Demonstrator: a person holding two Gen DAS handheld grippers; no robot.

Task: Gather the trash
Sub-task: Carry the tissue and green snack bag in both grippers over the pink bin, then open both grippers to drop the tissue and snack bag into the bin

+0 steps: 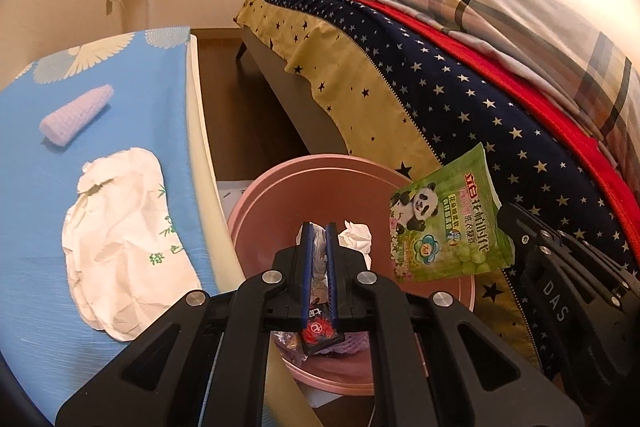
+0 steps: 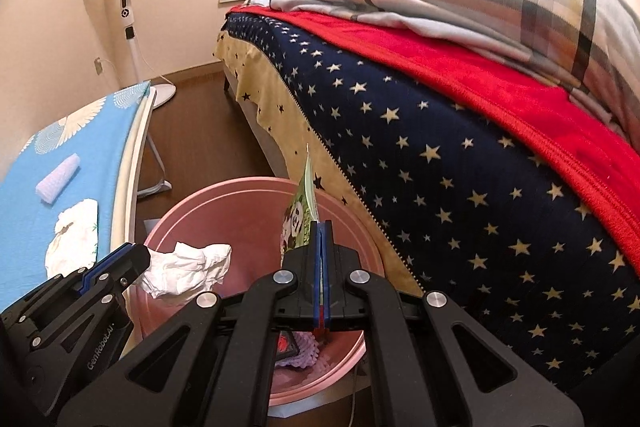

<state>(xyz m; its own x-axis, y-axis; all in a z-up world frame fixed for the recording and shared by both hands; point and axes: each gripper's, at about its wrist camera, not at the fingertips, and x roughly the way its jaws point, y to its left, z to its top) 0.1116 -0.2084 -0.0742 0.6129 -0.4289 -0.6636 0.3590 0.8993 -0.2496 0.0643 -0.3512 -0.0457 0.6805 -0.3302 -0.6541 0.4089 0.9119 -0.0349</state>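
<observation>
Both grippers are hovering over the pink basin (image 1: 256, 199), which is sitting on the floor between the bed (image 2: 440, 155) and the blue table (image 1: 100, 99) and serving as the trash bin. The left gripper (image 1: 319, 251) is pinching a crinkled wrapper (image 1: 318, 323) between nearly closed jaws, the packet hanging down behind the fingers with its red printed end over the basin's near side, so opening should let it fall straight in. The right gripper (image 2: 321, 255) is clamping a green panda pouch (image 2: 302, 211) by its lower edge, jaws pressed tight together; the pouch is standing up ahead of the fingers, above the basin's bed-side rim, probably carried edge-on so it clears the bed. Inside the basin a crumpled tissue (image 2: 188, 265) is lying ahead of the left fingers, and a purple foam net (image 2: 304, 349) is lying beneath both tools. To the left, on the table, a large crumpled paper (image 1: 124, 235) and a foam sleeve (image 1: 76, 117) are waiting, likely the next pickups once both loads are dropped.
</observation>
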